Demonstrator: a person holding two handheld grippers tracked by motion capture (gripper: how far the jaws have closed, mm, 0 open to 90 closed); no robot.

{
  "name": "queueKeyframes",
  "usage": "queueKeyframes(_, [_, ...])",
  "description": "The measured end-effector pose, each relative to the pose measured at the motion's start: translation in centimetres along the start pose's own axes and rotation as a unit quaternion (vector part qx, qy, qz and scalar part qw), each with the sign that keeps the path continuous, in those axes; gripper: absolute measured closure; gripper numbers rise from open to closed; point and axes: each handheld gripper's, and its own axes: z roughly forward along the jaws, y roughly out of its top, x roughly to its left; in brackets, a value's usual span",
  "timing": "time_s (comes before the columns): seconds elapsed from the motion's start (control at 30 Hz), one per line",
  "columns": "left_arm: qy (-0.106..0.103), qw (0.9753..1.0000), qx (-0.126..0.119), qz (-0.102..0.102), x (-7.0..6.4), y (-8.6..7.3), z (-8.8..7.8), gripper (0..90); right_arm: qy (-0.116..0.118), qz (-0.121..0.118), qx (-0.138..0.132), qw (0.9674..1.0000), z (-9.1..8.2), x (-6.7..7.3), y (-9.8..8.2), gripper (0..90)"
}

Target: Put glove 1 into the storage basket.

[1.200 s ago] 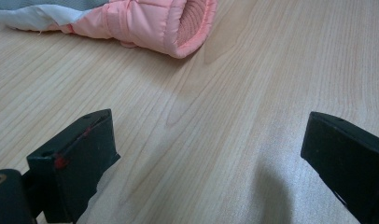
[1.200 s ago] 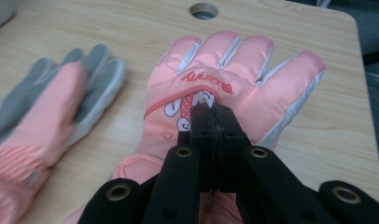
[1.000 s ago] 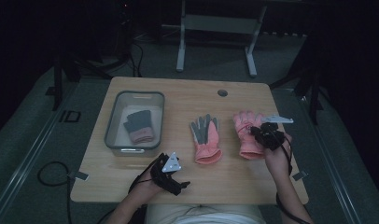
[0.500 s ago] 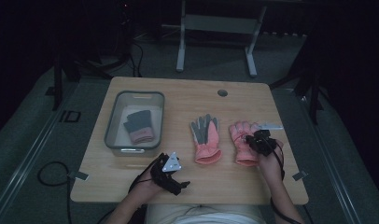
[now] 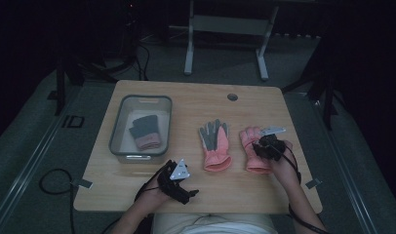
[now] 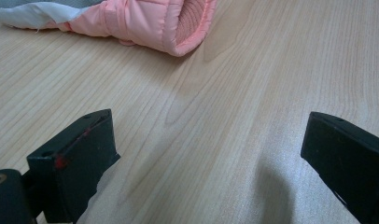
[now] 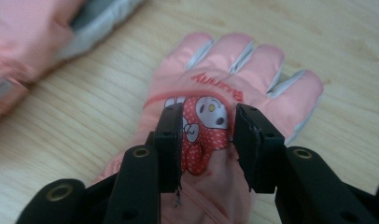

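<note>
Two pink gloves lie side by side on the wooden table (image 5: 186, 100). The left glove (image 5: 215, 146) lies palm up, grey showing; its cuff (image 6: 178, 23) is ahead of my left gripper. My left gripper (image 5: 190, 191) (image 6: 206, 158) rests near the front edge, open, with bare wood between its jaws. The right glove (image 5: 257, 165) (image 7: 234, 70) lies flat with a red cartoon patch on its back. My right gripper (image 5: 260, 145) (image 7: 208, 135) sits low over that patch. Its jaws have just been opening and stand apart, with the glove's back between them.
A grey bin (image 5: 140, 100) stands at the table's left and holds a dark glove with a pink cuff (image 5: 146, 132). A round grommet (image 5: 232, 96) sits near the far edge. Cables trail off the front. Beyond the table stands a desk frame on a dark floor.
My right gripper came down and toward the person with the right glove, which now lies flat. Its jaws went from shut to apart. The left gripper stayed put.
</note>
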Motion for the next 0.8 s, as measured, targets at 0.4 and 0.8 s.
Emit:
queueKeyframes(0.4, [0.000, 1.0000, 0.000, 0.001, 0.0, 0.0, 0.0, 2.9, 0.005, 0.041, -0.003, 0.9991, 1.4, 0.2, -1.0, 82.7])
queueKeyframes(0.8, [0.000, 1.0000, 0.000, -0.001, 0.0, 0.0, 0.0, 2.9, -0.017, 0.106, -0.040, 0.9934, -1.8, -0.3, 1.3, 86.8])
